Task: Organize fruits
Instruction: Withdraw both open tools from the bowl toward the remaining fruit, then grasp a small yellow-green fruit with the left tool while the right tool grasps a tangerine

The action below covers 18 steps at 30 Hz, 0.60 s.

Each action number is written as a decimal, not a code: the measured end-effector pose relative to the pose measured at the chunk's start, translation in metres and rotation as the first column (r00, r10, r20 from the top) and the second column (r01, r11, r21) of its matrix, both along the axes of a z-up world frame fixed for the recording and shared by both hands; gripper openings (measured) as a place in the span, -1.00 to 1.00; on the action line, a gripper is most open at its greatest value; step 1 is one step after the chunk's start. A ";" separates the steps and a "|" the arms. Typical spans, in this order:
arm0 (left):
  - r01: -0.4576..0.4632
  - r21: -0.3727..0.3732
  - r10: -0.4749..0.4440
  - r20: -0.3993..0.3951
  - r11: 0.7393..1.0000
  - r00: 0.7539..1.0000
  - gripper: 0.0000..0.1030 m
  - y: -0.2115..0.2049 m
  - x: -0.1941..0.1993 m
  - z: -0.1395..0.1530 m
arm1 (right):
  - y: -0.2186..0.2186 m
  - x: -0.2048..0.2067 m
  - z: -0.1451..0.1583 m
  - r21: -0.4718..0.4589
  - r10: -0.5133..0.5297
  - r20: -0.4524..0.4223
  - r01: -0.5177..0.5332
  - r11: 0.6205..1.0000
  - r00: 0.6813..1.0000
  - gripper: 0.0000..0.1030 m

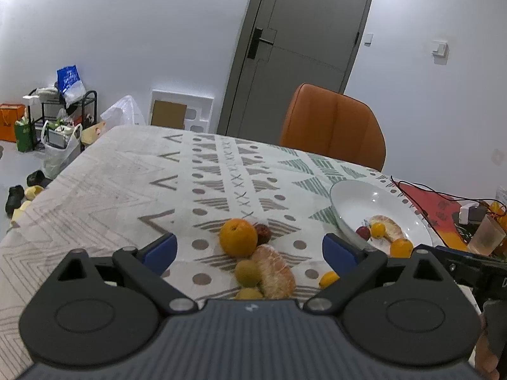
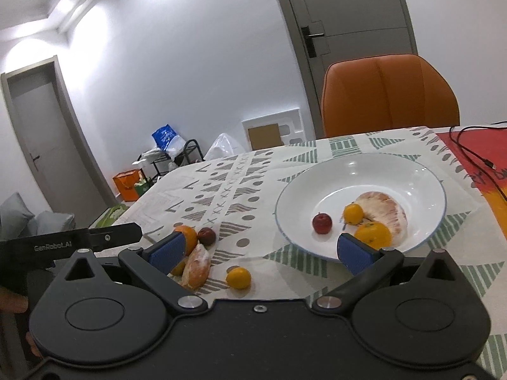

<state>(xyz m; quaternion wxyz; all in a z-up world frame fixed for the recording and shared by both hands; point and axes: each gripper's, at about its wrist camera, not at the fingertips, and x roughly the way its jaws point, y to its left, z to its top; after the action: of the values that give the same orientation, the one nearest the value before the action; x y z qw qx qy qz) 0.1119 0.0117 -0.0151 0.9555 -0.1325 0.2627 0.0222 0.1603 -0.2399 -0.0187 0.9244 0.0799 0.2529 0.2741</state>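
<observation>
The left gripper hovers with jaws spread and empty directly before the loose cluster on the tablecloth, nearest the peeled pomelo segment whose long axis runs away from it, while the equally spread, empty right gripper faces the white plate.

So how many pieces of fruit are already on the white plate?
4 on the plate: a red fruit at left, a small orange one in the middle, a peeled citrus chunk behind, and a bigger orange in front. Smaller ones may be hidden.
</observation>
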 end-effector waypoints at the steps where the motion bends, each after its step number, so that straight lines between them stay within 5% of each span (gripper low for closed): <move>1: -0.001 -0.006 0.001 -0.005 1.000 1.000 0.87 0.002 0.000 -0.002 | 0.002 0.000 -0.001 -0.004 0.004 -0.003 -0.004 1.000 1.000 1.00; 18: 0.004 -0.028 -0.006 -0.065 1.000 0.998 0.61 0.007 0.000 -0.029 | 0.020 0.001 -0.016 -0.046 0.060 -0.052 -0.062 0.997 0.997 0.75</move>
<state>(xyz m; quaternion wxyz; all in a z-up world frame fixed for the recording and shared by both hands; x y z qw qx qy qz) 0.1118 0.0191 -0.0437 0.9445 -0.1441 0.2944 0.0206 0.1617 -0.2201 -0.0352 0.9105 0.0572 0.2849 0.2941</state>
